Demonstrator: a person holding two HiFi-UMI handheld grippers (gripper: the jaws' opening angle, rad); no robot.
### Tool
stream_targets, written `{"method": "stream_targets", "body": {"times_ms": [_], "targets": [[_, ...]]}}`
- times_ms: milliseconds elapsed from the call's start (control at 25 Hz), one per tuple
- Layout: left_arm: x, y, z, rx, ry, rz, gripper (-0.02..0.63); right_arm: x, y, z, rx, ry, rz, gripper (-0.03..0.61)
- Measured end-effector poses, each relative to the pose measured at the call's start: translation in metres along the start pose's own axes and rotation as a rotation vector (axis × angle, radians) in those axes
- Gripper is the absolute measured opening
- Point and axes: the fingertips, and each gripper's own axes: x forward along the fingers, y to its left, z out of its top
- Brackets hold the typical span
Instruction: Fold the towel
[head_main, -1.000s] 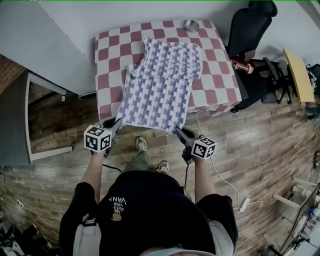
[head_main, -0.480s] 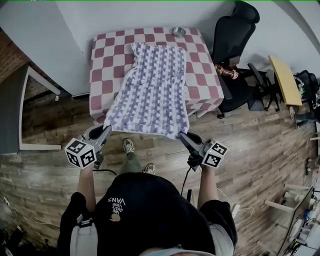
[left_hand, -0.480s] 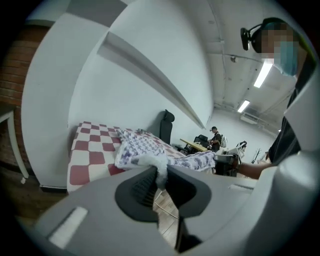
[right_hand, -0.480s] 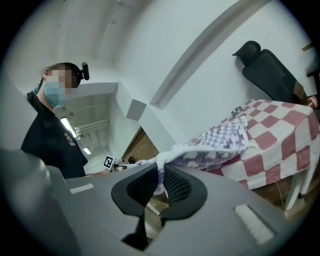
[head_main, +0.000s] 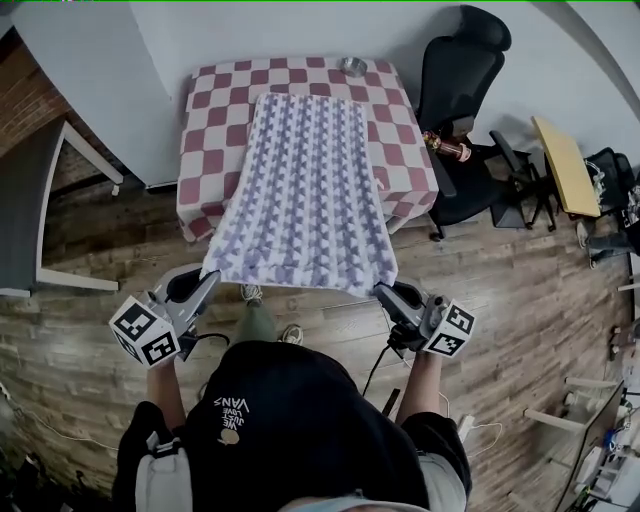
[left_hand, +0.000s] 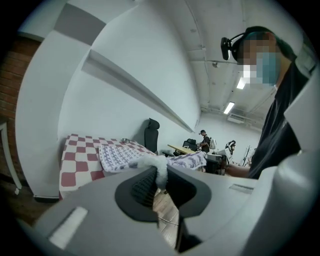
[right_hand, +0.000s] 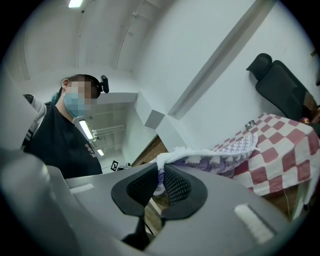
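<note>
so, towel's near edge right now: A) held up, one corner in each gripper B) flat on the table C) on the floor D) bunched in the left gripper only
A: the left gripper and right gripper each clamp a near corner of the towel, stretching it out past the table front.

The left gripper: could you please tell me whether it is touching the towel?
Touching. The left gripper view shows the left gripper closed on a bunched corner of the towel, which is pinched between its jaws.
</note>
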Motion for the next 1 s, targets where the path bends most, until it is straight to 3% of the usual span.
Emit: {"method": "stream_targets", "body": {"times_ms": [200, 480, 760, 1000], "targets": [[0.001, -0.012, 0.017, 0.061, -0.016, -0.009, 0.034, -0.008, 0.008, 0.020, -0.047, -0.030, 0.028, 0.034], [0.035, 0.033, 0.016, 0.084, -0.046, -0.003, 0.034, 0.020, -0.033, 0.029, -0.020, -0.049, -0.029, 0.034], [0.122, 0.103, 0.055, 0.056, -0.020, -0.014, 0.035, 0.062, -0.128, 0.077, 0.065, -0.078, -0.132, 0.034], [0.188, 0.167, 0.073, 0.019, 0.038, -0.025, 0.035, 0.102, -0.212, 0.094, 0.139, -0.057, -0.230, 0.034]]}}
